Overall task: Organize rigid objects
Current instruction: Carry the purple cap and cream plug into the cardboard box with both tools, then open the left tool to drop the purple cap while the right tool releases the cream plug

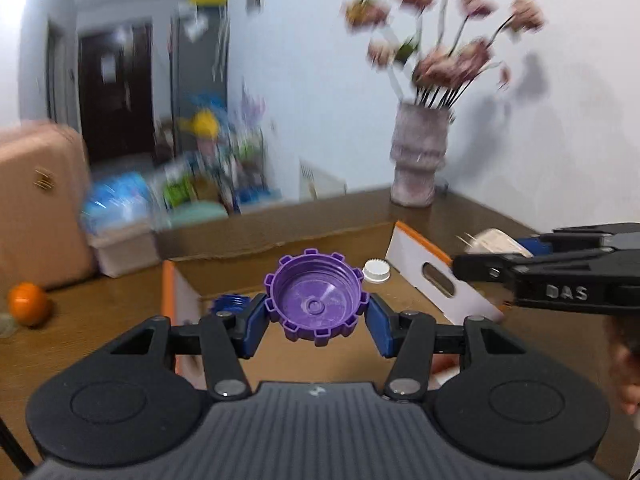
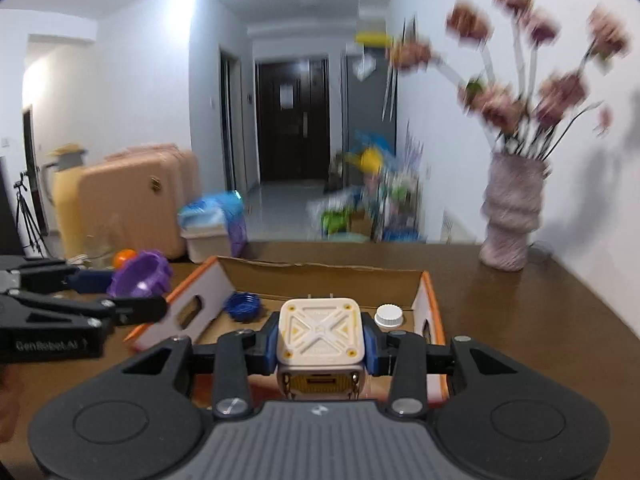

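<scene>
**Both grippers loaded, over the box**

Counter (image 2: 520,320) – brown wood, running to the wall; vase (image 2: 510,220) of flowers sits at the far corner, clear of the work.

Box (image 2: 320,270) – open cardboard carton with orange-edged flaps folded outward, so the mouth is wide open from above. It reads as the collection bin. Already inside on the floor: a blue cap (image 2: 242,306) at the left, a white cap (image 2: 388,316) near the right wall, well apart.

Left gripper (image 1: 316,314) – jaws partly closed, blue pads pressing on opposite sides of the purple cap (image 1: 314,294). Cap is held hollow side toward the camera; the notched rim gives the pads flat bites, likely why it's pinched across the diameter. It hangs above the near-left part of the box.

Right gripper (image 2: 321,342) – jaws partly closed, clamped on the two flat sides of the charger (image 2: 321,330), a cream square block with prongs pointing away and a port facing the camera. Side grip keeps the prongs free. It's over the near-middle of the box.

Orange (image 1: 28,304) sits on the counter left of the box – not rigid clutter for the bin, I'd guess.

Background is motion-blurred. My read: drop-off step, both items about ready to release.
</scene>
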The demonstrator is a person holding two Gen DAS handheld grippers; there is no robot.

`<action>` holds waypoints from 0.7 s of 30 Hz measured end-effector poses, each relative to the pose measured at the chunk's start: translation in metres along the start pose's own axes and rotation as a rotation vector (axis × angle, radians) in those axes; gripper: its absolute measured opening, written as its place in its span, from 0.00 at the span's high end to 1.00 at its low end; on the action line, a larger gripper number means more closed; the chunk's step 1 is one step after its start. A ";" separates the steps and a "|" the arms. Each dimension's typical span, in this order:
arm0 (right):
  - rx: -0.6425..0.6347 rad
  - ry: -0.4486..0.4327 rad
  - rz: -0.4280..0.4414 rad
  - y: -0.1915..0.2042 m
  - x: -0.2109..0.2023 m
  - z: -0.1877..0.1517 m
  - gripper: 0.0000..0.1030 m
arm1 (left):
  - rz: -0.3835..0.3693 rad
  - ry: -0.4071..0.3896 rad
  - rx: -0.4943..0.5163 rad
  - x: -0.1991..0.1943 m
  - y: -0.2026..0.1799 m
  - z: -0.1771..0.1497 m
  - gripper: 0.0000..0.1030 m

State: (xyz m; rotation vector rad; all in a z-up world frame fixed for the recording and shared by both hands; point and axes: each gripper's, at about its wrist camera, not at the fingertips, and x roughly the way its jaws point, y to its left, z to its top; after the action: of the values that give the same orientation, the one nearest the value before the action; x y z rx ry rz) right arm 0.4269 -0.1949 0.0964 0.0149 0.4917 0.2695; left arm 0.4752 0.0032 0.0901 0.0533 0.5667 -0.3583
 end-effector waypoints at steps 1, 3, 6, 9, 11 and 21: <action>0.024 0.028 0.002 -0.007 0.023 0.013 0.63 | -0.005 0.038 -0.011 0.022 0.005 0.009 0.49; 0.047 0.106 0.006 -0.016 0.074 0.034 0.63 | -0.020 0.114 -0.025 0.068 0.014 0.025 0.49; 0.088 0.199 -0.004 -0.028 0.140 0.048 0.63 | -0.018 0.197 -0.030 0.116 0.028 0.034 0.49; 0.095 0.266 -0.037 -0.036 0.190 0.050 0.63 | -0.036 0.245 -0.030 0.148 0.037 0.040 0.49; 0.123 0.313 -0.034 -0.044 0.218 0.049 0.63 | -0.048 0.268 -0.011 0.163 0.039 0.040 0.48; 0.122 0.427 -0.034 -0.050 0.271 0.039 0.63 | -0.038 0.405 -0.020 0.206 0.045 0.020 0.48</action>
State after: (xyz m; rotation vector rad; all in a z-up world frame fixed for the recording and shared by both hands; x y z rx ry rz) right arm 0.6872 -0.1709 0.0007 0.0685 0.9314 0.2083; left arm 0.6624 -0.0234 -0.0054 0.0971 0.9726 -0.3813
